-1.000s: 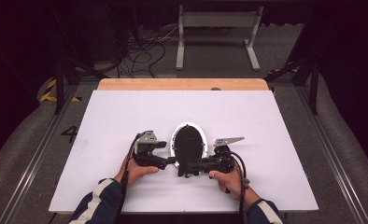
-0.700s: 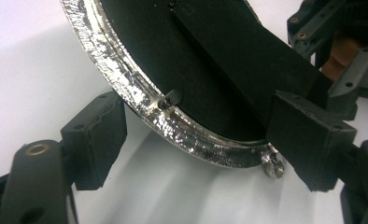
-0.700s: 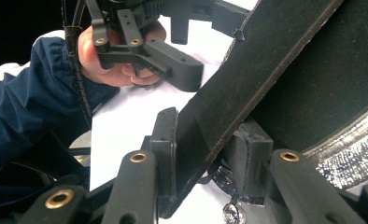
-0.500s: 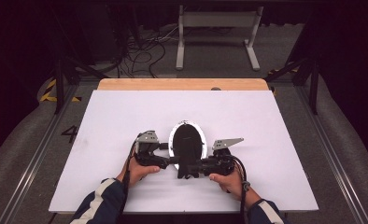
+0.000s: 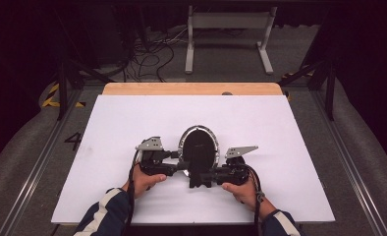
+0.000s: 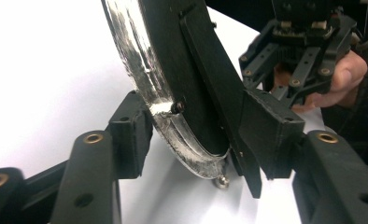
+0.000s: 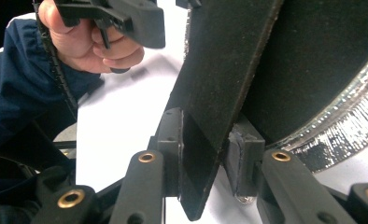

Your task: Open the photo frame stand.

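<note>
dark floor and loose cables lie beyond the white table [image 5: 280,128], whose far wooden edge is partly in shadow; near its front middle stands an oval frame [image 5: 197,142], silver-rimmed, black-backed, its glass side turned from the high view and its lower part hidden behind the grippers; the right gripper [image 7: 204,154] clamps the black stand flap [image 7: 219,93] between its pads; the left gripper [image 6: 198,140] straddles the frame's lower rim, its jaws having just been closing; one pad seems to meet the flap, though whether the other presses the rim is hard to make out; since a second ago the frame has stayed in place between both hands.
</note>
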`<act>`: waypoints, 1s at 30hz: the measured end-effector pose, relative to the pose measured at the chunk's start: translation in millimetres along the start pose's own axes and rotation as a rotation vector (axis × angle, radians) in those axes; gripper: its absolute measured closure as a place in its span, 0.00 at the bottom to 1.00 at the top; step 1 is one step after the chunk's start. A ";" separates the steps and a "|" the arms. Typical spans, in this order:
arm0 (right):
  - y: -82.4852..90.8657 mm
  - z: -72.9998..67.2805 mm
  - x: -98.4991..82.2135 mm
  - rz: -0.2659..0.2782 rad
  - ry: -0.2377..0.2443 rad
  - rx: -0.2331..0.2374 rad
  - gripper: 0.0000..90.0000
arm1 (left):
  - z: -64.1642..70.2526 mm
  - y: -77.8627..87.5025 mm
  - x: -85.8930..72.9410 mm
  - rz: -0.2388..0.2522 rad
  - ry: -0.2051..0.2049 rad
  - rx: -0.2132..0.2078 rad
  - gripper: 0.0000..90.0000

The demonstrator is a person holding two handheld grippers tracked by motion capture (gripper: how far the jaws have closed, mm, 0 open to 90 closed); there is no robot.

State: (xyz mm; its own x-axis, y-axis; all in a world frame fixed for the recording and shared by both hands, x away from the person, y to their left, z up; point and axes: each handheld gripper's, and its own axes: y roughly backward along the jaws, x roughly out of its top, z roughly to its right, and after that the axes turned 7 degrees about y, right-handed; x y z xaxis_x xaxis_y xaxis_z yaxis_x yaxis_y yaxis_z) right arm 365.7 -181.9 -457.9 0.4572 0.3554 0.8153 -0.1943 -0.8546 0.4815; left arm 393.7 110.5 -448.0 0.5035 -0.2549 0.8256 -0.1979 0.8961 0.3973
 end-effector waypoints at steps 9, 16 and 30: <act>0.4 -4.6 1.5 -0.015 0.033 -0.029 0.79 | 1.1 2.7 0.5 -0.003 -0.014 0.026 0.74; 0.6 -8.6 2.8 -0.024 0.066 -0.062 0.79 | 5.8 1.0 2.1 -0.020 -0.050 0.033 0.77; 2.6 -10.6 4.9 -0.028 0.111 -0.122 0.79 | 17.9 -8.6 6.9 -0.057 -0.130 0.105 0.77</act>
State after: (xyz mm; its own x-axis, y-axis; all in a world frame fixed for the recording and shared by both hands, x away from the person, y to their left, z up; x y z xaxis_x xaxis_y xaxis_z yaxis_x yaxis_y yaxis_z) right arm 358.3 -178.4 -449.2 0.3663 0.4236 0.8285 -0.2902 -0.7939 0.5343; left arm 383.9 94.6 -438.7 0.4051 -0.3552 0.8424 -0.2618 0.8378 0.4791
